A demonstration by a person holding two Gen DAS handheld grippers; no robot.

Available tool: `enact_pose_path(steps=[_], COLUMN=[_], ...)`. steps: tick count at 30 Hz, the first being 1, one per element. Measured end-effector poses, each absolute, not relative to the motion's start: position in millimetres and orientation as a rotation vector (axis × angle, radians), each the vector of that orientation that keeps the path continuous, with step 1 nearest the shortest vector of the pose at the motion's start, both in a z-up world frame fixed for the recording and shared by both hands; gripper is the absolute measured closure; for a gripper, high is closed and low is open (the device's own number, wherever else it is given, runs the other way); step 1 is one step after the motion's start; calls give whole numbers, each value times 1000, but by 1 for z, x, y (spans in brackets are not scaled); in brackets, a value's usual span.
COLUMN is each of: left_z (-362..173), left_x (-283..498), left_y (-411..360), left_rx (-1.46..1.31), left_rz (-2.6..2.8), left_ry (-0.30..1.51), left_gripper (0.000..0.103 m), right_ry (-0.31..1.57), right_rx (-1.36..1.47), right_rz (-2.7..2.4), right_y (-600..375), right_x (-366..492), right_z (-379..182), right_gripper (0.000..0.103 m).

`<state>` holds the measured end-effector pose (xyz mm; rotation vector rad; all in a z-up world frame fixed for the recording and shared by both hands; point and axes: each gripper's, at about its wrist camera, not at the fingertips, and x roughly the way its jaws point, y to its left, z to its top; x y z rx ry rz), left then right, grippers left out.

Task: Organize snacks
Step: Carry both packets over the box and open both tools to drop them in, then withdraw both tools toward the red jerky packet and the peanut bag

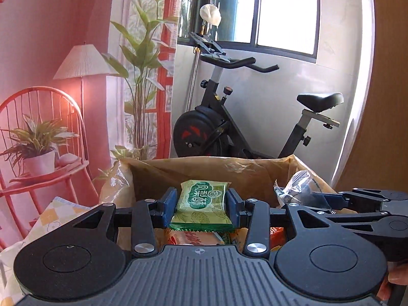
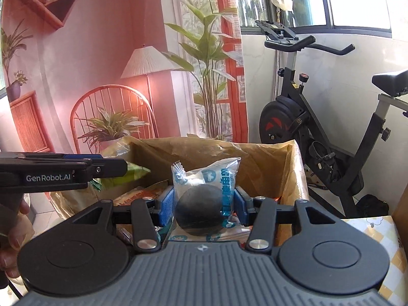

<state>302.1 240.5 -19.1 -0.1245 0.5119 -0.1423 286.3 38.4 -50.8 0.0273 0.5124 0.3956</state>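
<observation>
Backdrop: a black exercise bike [image 1: 229, 125] is standing at the far right under a window, with a printed pink wall hanging of a lamp, chair and plants filling the far left.
Container: a brown cardboard box lined with crinkled translucent plastic [image 1: 193, 170] is sitting open in the near middle, holding orange and red snack packets low inside.
Table cover: a checked yellow-and-white cloth [image 2: 380, 232] is showing at the near right of the box.
Left gripper: the black two-finger left gripper with blue pads [image 1: 201, 205] is clenching a green foil snack packet with white lettering [image 1: 202, 204] just over the box's near left side.
Green packet: it is standing roughly upright between the pads, long axis running near to far, its crimped green bottom edge pointing toward the camera.
Right gripper: the matching right gripper [image 2: 204, 202] is grasping a clear plastic pouch with blue print holding a dark round snack [image 2: 204, 199] over the box's near right side.
Pouch: it is standing upright, the twisted sealed top pointing up and far, the dark ball bulging low between the pads.
Hand: fingers [image 2: 12, 232] are wrapping the left gripper's handle at the near left.
</observation>
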Motion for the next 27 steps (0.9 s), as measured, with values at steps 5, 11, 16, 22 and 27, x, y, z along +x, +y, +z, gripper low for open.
enact_pose_path(steps=[5, 11, 16, 22, 27], left_z=[-29, -19, -9, -29, -76], left_x=[307, 283, 242, 180, 138], left_y=[253, 268, 274, 276, 264], left_rx=[-182, -230, -206, -225, -225], left_rz=[-120, -133, -116, -122, -130], left_ry=[545, 562, 567, 607, 704], left_gripper=[36, 35, 35, 35, 37], right_ry=[492, 467, 459, 489, 564], right_rx=[76, 59, 74, 43, 15], right_rz=[382, 410, 430, 477, 500], right_y=[23, 3, -11, -14, -9], right_x=[282, 251, 217, 173, 143], right_z=[-48, -32, -27, -44, -81], right_gripper=[39, 39, 39, 40, 44])
